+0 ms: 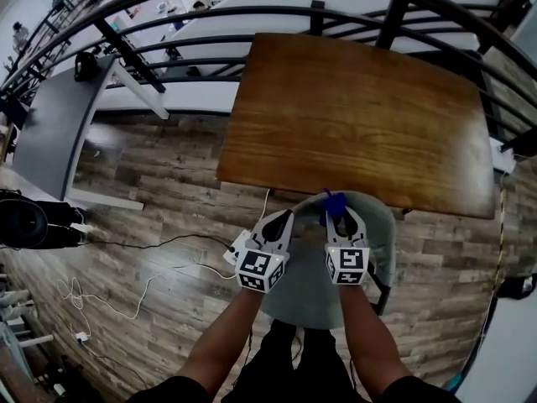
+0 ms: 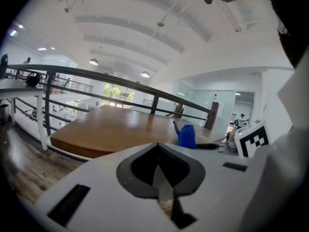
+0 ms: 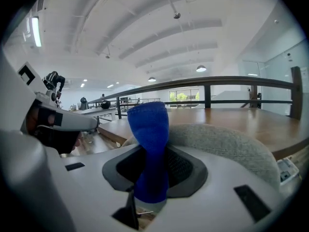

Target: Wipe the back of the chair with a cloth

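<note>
A grey upholstered chair stands tucked under the table edge, its curved back (image 1: 383,229) just beyond my grippers and its seat (image 1: 306,288) below them. My right gripper (image 1: 341,214) is shut on a blue cloth (image 1: 335,201) that sticks up from between its jaws, over the top rim of the chair back. In the right gripper view the cloth (image 3: 150,149) rises in front of the fuzzy grey chair back (image 3: 227,141). My left gripper (image 1: 284,218) is shut on nothing, hanging left of the chair back. From the left gripper view the cloth (image 2: 186,135) shows off to the right.
A wooden table (image 1: 352,116) stands right behind the chair, with a black metal railing (image 1: 277,11) beyond it. On the plank floor at the left lie white and black cables (image 1: 143,267). A grey table (image 1: 54,128) stands far left.
</note>
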`<state>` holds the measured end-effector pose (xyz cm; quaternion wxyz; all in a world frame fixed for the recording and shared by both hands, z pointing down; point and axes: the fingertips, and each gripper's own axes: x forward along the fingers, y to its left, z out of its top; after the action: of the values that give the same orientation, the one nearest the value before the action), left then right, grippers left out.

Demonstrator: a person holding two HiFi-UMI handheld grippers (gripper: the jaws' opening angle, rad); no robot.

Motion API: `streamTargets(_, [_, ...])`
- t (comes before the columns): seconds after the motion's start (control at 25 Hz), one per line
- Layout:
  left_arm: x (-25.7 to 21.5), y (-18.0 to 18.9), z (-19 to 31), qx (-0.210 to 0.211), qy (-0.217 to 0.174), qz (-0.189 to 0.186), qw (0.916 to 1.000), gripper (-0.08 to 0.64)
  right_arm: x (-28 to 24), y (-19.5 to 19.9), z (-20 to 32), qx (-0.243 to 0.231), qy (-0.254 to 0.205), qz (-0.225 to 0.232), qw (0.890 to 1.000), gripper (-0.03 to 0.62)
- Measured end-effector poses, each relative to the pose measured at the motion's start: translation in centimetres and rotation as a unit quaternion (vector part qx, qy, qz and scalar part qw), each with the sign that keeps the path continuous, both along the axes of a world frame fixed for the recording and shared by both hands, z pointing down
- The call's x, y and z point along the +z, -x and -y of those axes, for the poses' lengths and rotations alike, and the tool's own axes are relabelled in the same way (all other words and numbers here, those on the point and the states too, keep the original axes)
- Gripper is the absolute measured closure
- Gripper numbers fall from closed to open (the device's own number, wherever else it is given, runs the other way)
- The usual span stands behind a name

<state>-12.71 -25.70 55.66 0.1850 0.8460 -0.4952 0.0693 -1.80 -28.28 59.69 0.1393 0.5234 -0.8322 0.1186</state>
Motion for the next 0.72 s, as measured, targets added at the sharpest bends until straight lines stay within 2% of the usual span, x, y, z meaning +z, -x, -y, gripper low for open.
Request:
streamTargets(0.16, [-0.5, -2.8, -0.4, 0.055, -0.008, -0.051, 0.9971, 0.561, 0.5, -1.7, -0.1, 0.040, 0.003, 0.009, 0.999, 0.476])
streamTargets(0.24, [-0.6, -4.0, -0.4, 0.071, -0.009, -0.059, 0.9957, 0.561, 0.6, -2.8, -0.2, 0.058, 0.005, 0.013, 0.998, 0.476])
streamTargets(0.56, [0.0, -7.1, 0.8, 0.081, -0.003, -0.050, 0.9954, 0.561, 0.7, -6.8, -0.5, 0.084, 0.002, 0.006, 0.996, 0.476])
streamTargets(0.64, [0.2, -7.3, 0.9, 0.079, 0.004, -0.059, 0.9952, 0.561, 0.7, -7.6, -0.7, 0.095, 0.002, 0.005, 0.995, 0.476])
streamTargets(0.72, [-0.1, -7.4, 1.1, 0.070, 0.011, -0.084, 0.9939, 0.561, 0.8, -8.6, -0.9, 0.109, 0.003, 0.003, 0.994, 0.476])
